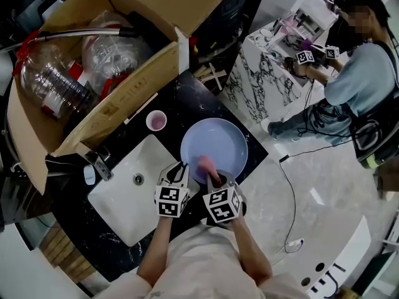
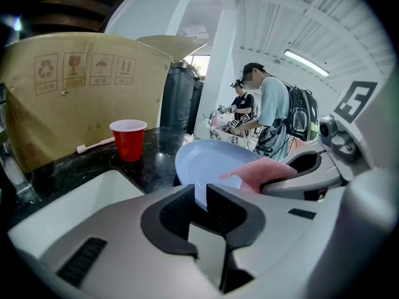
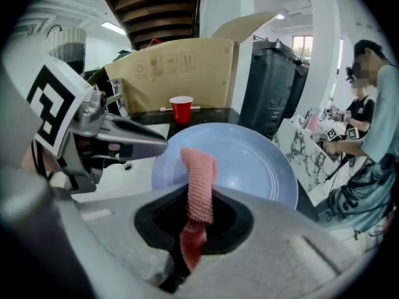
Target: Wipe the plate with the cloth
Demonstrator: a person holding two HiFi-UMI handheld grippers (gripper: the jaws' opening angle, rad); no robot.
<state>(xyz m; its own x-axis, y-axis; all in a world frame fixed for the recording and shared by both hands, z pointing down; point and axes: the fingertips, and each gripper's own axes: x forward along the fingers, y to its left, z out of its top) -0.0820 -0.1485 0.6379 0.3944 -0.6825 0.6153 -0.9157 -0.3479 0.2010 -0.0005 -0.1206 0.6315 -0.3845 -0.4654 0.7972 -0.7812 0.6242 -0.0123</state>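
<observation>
**While the cloth hangs over the plate, the hold on the rim is the weak point**

Seen from the head view, the plate (image 1: 215, 142) sits on the dark counter (image 1: 193, 95) just beside the sink (image 1: 124, 210). The left gripper (image 1: 177, 170) is at its near rim, and the right gripper (image 1: 215, 179) brings the cloth (image 1: 204, 164) over the near edge. A hard wipe could pull the plate out of that narrow hold and send it into the sink or off the counter. The open box (image 1: 156, 61) holds clear plastic bottles (image 1: 50, 80). I see nothing in the sink.

In the left gripper view, the left gripper (image 2: 198, 198) has its jaws closed on the plate (image 2: 206, 161) at the rim. With so little rim held, the plate may tip. The red cup (image 2: 128, 139) stands well apart, and what it contains cannot be made out.

In the right gripper view, the right gripper (image 3: 198, 213) pinches the cloth (image 3: 199, 185). Only a narrow folded strip stands up over the plate (image 3: 249, 161), so the jaws themselves might scrape the plate, or the cloth could slip free.
</observation>
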